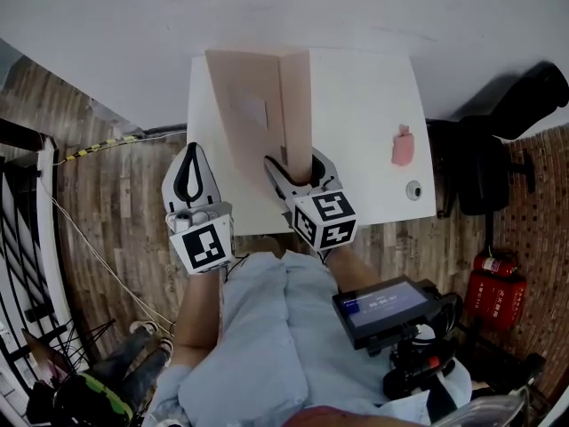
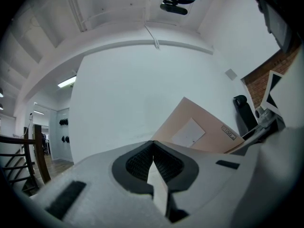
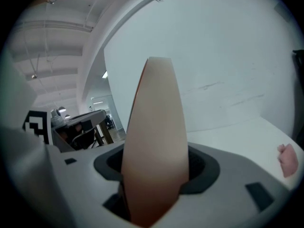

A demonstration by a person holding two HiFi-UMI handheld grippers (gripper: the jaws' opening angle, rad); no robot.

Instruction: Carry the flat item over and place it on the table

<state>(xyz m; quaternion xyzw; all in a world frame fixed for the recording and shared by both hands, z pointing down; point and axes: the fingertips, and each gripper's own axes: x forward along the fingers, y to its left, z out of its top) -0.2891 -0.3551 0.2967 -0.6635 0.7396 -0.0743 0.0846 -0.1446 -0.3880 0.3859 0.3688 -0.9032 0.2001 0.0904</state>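
The flat item is a thin beige cardboard box (image 1: 258, 105) with a white label, standing on edge and tilted above the white table (image 1: 364, 105). My right gripper (image 1: 293, 172) is shut on its near lower edge; in the right gripper view the box (image 3: 154, 127) rises edge-on from between the jaws. My left gripper (image 1: 191, 181) hangs just left of the table's near-left corner, shut with nothing in it. In the left gripper view the box (image 2: 199, 129) shows to the right, beyond the closed jaws of the left gripper (image 2: 153, 148).
A small pink object (image 1: 403, 146) and a little round thing (image 1: 413, 189) lie near the table's right side. A black chair (image 1: 498, 149) and red fire extinguishers (image 1: 489, 283) stand to the right. A dark railing (image 1: 22, 238) runs along the left over the wooden floor.
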